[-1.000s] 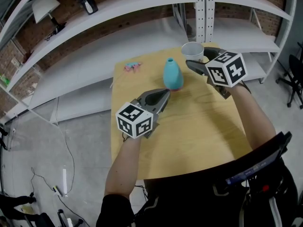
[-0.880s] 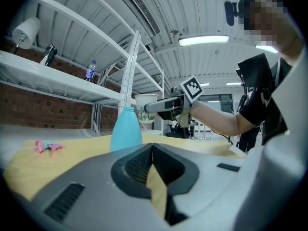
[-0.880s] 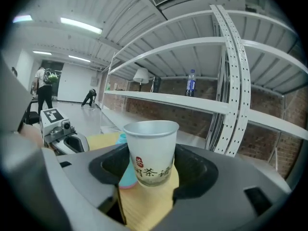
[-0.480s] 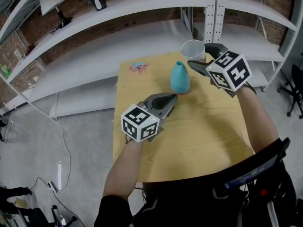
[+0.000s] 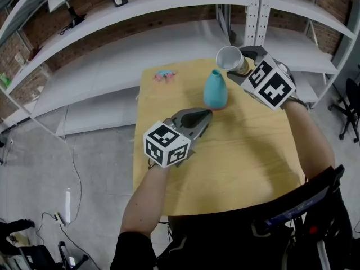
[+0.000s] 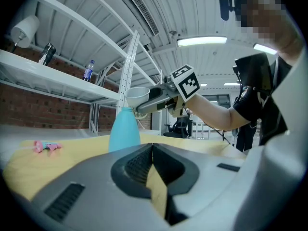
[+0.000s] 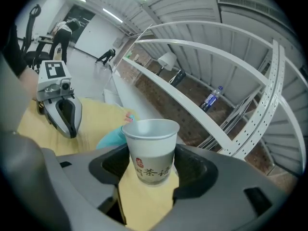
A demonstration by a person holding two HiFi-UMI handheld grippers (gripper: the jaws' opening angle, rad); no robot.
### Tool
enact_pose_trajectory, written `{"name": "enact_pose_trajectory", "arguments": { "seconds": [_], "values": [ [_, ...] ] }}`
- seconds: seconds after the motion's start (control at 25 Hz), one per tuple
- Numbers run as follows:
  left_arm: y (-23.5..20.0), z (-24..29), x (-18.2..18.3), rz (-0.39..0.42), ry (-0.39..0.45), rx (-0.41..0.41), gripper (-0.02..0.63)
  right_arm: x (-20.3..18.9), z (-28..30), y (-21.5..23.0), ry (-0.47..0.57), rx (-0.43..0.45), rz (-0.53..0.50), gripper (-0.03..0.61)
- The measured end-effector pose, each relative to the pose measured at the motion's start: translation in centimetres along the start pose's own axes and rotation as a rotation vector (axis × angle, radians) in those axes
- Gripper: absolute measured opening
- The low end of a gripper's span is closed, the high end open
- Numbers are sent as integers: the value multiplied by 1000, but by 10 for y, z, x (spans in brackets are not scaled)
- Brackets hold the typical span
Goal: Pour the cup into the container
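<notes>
A white paper cup (image 5: 229, 57) with red print hangs above the table, tipped with its mouth toward the teal narrow-necked container (image 5: 215, 89). My right gripper (image 5: 239, 66) is shut on the cup (image 7: 151, 148), which stands between its jaws. Behind the cup the teal container (image 7: 113, 136) shows low at the left. My left gripper (image 5: 207, 113) rests shut and empty just in front of the container, its tips near the base. From the left gripper view, the cup (image 6: 137, 96) sits right over the container's (image 6: 124, 129) neck. What is inside the cup is hidden.
The yellow wooden table (image 5: 225, 162) holds a small pink object (image 5: 165, 75) near its far left corner. White shelving (image 5: 140, 4) with a lamp and bottles curves behind the table. A white upright post (image 5: 256, 4) stands behind the cup.
My right gripper has carried the cup left toward the teal container and tipped its mouth over the neck. The left gripper has stayed where it was.
</notes>
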State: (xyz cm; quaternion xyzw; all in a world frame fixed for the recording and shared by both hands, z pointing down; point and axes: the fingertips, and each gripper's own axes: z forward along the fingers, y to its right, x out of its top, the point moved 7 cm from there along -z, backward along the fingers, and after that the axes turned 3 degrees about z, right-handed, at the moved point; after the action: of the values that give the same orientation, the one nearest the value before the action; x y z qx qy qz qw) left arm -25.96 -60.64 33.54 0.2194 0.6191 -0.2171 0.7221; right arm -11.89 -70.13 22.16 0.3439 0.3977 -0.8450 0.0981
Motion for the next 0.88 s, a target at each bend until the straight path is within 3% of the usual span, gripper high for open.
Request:
{"name": "enact_pose_trajectory", "arguments": {
  "seconds": [0.88],
  "values": [
    [2, -1, 2, 1, 0, -15, 2, 3, 8, -5, -105, -87, -243, 295]
  ]
}}
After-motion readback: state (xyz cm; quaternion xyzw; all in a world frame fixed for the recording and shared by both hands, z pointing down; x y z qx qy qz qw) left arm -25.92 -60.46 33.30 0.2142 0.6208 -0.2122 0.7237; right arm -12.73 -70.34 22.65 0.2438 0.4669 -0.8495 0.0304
